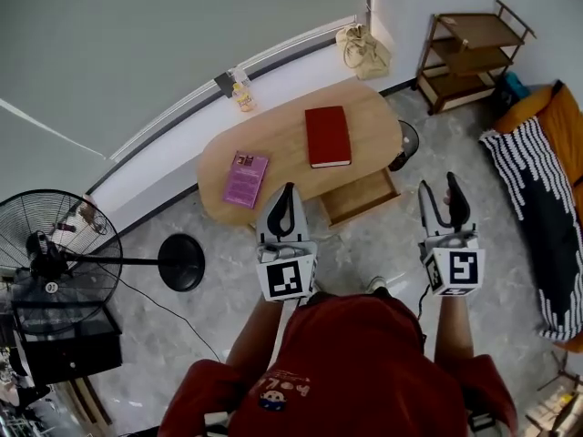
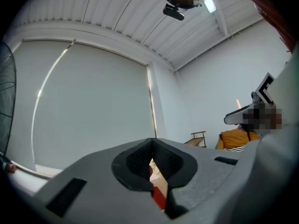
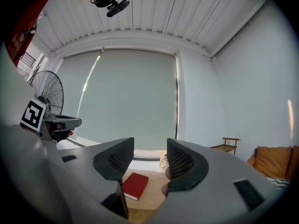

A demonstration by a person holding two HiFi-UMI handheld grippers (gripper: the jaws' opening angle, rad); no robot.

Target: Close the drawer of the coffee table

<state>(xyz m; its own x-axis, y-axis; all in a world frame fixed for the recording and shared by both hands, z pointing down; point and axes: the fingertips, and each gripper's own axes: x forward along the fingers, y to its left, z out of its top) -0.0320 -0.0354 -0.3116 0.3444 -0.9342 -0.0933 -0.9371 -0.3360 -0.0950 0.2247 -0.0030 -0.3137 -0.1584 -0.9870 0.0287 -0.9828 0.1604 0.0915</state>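
Drawer (image 1: pixel 360 198) stands pulled out from the near edge of the table (image 1: pixel 282 135), toward its right end. My left claw (image 1: pixel 289 190) is clenched, tips touching, with nothing between them. My right claw (image 1: pixel 439 187) is released, jaws apart and empty. Both hover off the near edge, clear of the drawer. A red book (image 1: pixel 327 136) lies mid-tabletop and a purple book (image 1: pixel 245 178) lies near the left end.

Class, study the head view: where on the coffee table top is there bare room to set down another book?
Bare wood lies between the purple book and the red book, and again at the right end of the coffee table, beyond the red book. The purple book fills the left end. The open drawer looks empty too.
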